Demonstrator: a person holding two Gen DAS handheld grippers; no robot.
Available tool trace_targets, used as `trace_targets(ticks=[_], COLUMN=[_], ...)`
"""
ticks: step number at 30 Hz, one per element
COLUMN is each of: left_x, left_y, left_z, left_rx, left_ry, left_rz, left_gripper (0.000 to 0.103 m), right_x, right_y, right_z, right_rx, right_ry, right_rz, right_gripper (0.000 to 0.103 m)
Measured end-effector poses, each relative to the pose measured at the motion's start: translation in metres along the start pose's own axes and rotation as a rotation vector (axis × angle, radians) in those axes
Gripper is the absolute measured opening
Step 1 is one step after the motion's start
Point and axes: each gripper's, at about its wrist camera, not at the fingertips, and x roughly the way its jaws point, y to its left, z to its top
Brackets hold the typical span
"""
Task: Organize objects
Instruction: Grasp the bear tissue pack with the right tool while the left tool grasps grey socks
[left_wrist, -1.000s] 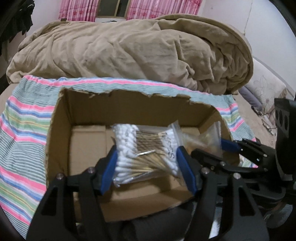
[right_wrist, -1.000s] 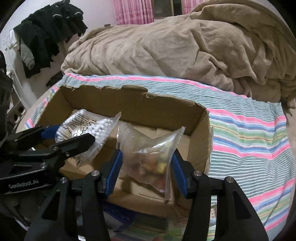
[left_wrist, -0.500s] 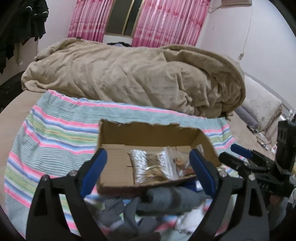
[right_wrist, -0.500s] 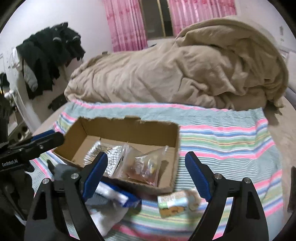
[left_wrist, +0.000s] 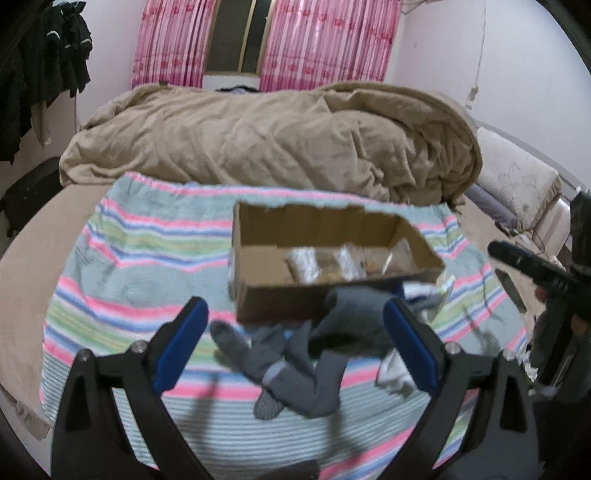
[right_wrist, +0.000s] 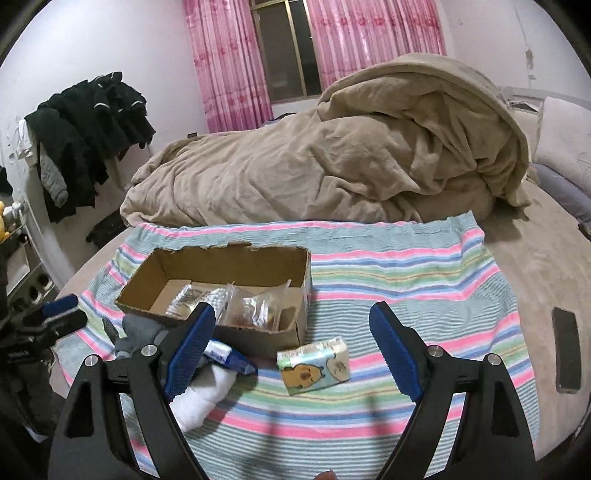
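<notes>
Both my tools empty above the striped blanket

My left tool (left_wrist: 295, 343) is still widening with nothing between its pads, and my right tool (right_wrist: 291, 350) stands wide open and empty. The cardboard box (right_wrist: 255, 258) sits mid-frame, beyond both tools, holding the cotton swab bag (right_wrist: 199, 295) and the snack bag (right_wrist: 258, 306). Grey socks (left_wrist: 295, 369) lie in the lower centre between my left pads; the tissue pack (right_wrist: 314, 365) lies between my right ones, just in front of the box.

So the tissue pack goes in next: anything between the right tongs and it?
Nothing visible: the right tongs stand open above the striped cloth, and the tissue pack lies uncovered between the pads, beside the cardboard box.
</notes>
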Motion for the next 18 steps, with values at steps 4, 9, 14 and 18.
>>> trace_targets(ticks=[4, 9, 14, 18], left_x=[0.005, 0.022, 0.038, 0.046], left_y=[0.002, 0.000, -0.003, -0.003], left_z=[-0.012, -0.024, -0.034, -0.040], left_rx=[-0.019, -0.018, -0.013, -0.011], left_ry=[0.017, 0.083, 0.137, 0.159], left_rz=[-0.018, -0.009, 0.002, 0.011], left_gripper=[0.097, 0.097, 0.097, 0.097], right_x=[0.003, 0.010, 0.021, 0.031], right_y=[0.004, 0.012, 0.013, 0.008], right_z=[-0.007, -0.018, -0.026, -0.033], right_rx=[-0.018, -0.057, -0.086, -0.091], right_ry=[0.012, 0.036, 0.055, 0.079], right_rz=[0.001, -0.004, -0.024, -0.038], right_gripper=[0.088, 0.088, 0.088, 0.088])
